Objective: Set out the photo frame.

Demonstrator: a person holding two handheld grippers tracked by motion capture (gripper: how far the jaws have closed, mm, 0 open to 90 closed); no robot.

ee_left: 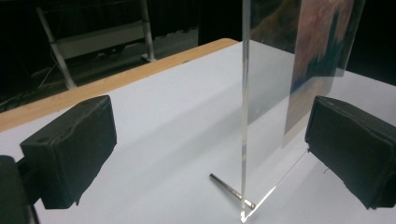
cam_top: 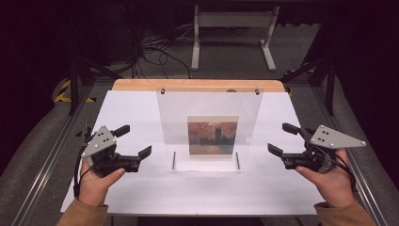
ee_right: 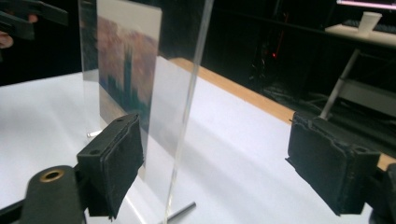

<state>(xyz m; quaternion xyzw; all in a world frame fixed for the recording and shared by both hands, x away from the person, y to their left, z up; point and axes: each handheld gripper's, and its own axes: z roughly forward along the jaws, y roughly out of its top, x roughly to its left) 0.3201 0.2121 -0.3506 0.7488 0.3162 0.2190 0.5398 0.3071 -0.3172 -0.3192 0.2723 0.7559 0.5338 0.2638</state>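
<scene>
Clear acrylic frame (cam_top: 209, 127) top cut off in both gripper views.

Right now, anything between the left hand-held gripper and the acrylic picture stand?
Nothing: in the high view, bare white tabletop separates the left hand-held gripper from the acrylic picture stand. Its jaws stand open, not touching the stand.

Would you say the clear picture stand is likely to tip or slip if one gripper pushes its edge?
The clear picture stand stands tall and thin on two short metal pins, so it probably tips easily front to back. Its smooth, glossy panel looks stiff and likely slippery. A sideways push may slide it across the white table.
</scene>
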